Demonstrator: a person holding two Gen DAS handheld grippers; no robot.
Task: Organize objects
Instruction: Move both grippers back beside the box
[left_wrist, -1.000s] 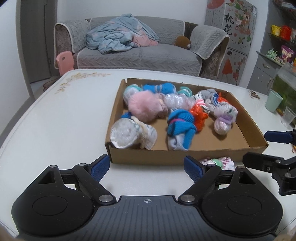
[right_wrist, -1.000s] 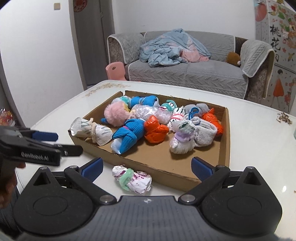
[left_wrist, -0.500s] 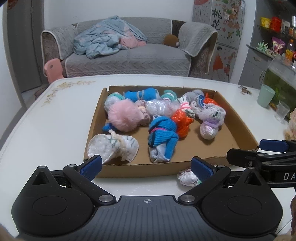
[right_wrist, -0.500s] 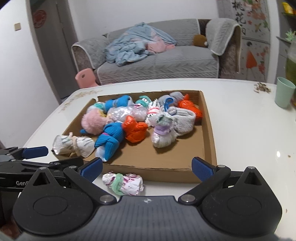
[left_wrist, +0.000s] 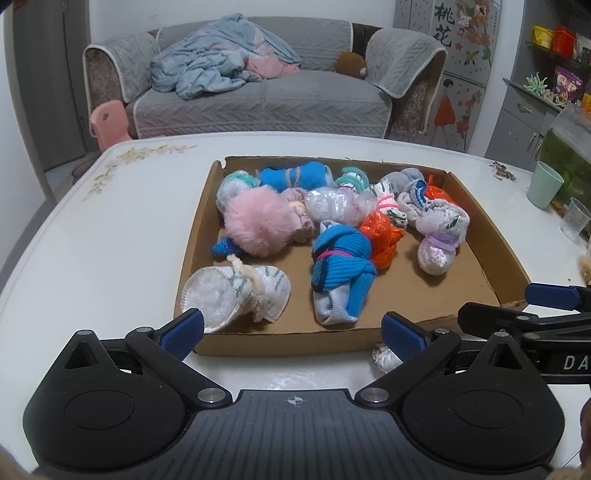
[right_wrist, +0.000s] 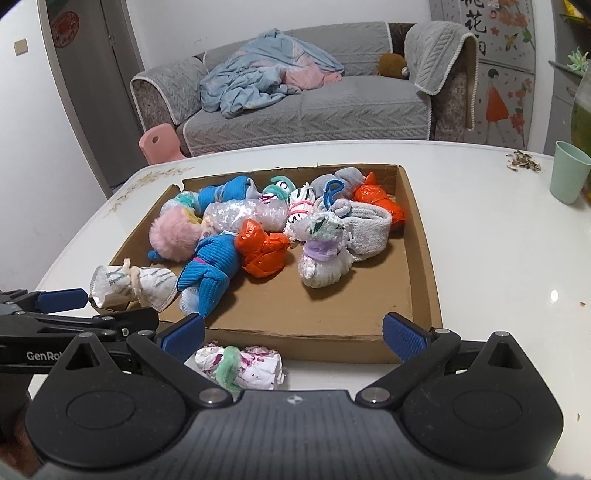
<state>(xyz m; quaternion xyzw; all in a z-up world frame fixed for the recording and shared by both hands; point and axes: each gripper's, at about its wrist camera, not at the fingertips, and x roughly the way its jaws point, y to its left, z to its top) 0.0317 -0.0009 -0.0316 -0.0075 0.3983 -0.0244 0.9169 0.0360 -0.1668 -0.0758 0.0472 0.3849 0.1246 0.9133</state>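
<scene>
Right wrist view puts the last loose piece, a white sock bundle (right_wrist: 240, 367) with purple blotches and a green tie, on the bench (right_wrist: 498, 258) just beyond the right tool (right_wrist: 293, 334), toward its left finger (right_wrist: 183, 332) and not centred in the gap. Its long axis runs across the view, roughly parallel to the near wall of the cardboard tray (right_wrist: 295, 343), which stands just behind it. The right tool is spread wide and grips nothing.

In the left wrist view the same bundle (left_wrist: 384, 360) peeks out behind the left tool's right finger (left_wrist: 402, 338), off to the side of the left tool (left_wrist: 291, 334), which is also spread wide and empty. By my reading the right tool is the nearer and better lined up; it would need a small shift to its left so both pads straddle the bundle's short width before lifting it over the tray wall to join the other bundles.
</scene>
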